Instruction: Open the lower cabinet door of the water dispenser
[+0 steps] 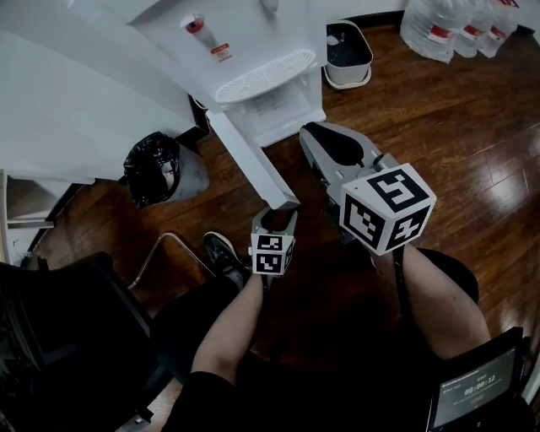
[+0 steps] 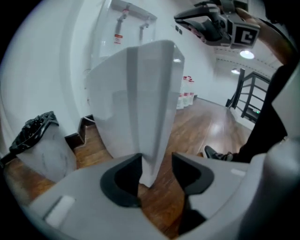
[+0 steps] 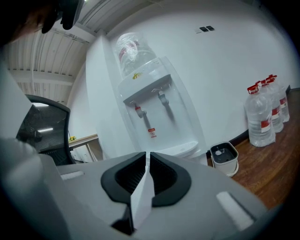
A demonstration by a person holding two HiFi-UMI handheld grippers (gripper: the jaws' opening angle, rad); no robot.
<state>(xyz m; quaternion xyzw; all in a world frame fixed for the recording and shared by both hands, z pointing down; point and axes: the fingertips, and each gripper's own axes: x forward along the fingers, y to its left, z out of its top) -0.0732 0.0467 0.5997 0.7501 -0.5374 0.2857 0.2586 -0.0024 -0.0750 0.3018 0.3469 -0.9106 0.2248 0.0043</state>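
The white water dispenser (image 1: 245,51) stands at the top of the head view, and its lower cabinet door (image 1: 253,160) is swung out toward me over the wood floor. My left gripper (image 1: 276,221) is at the door's free edge. In the left gripper view the door (image 2: 140,93) stands upright with its lower corner between the wide jaws of my left gripper (image 2: 157,171); floor shows beside the right pad. My right gripper (image 1: 310,131) hovers shut just right of the door, in front of the open cabinet. In its own view my right gripper (image 3: 146,161) points at the dispenser (image 3: 154,108).
A bin with a black bag (image 1: 156,169) stands left of the dispenser. A small white bucket (image 1: 348,51) and several water bottles (image 1: 447,25) stand at the back right. An office chair (image 1: 59,337) is at lower left, my shoe (image 1: 224,253) by the door.
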